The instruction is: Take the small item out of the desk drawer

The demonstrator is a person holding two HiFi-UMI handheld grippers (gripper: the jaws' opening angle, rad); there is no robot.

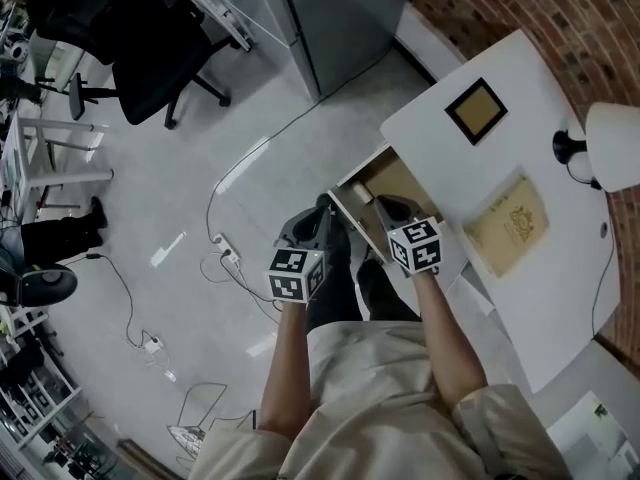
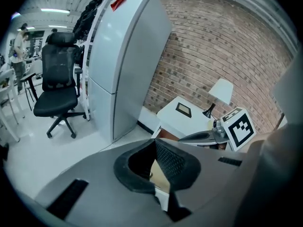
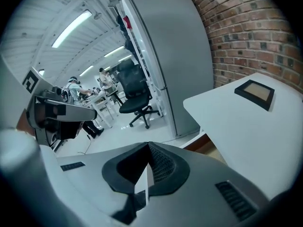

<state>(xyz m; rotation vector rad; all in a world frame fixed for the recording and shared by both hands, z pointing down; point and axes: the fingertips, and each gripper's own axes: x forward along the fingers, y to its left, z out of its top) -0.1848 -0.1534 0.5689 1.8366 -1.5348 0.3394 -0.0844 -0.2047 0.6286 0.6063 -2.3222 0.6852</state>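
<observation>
The white desk (image 1: 540, 128) has its drawer (image 1: 398, 180) pulled out, showing a tan wooden inside. A small pale item (image 1: 359, 194) seems to lie at the drawer's near end; it is too small to identify. My right gripper (image 1: 390, 208) hovers over the drawer's front part, its jaws shut with nothing between them (image 3: 148, 144). Left of the drawer front, above the floor, my left gripper (image 1: 322, 210) is also shut and empty (image 2: 154, 142). A sliver of the drawer (image 3: 211, 148) shows below the desk edge in the right gripper view.
On the desk lie a dark-framed square picture (image 1: 476, 110), a tan book (image 1: 510, 226) and a white lamp (image 1: 612, 146). A grey cabinet (image 1: 330, 18) stands beyond the desk, with a black office chair (image 1: 150, 48) further left. Cables and a power strip (image 1: 225, 253) lie on the floor.
</observation>
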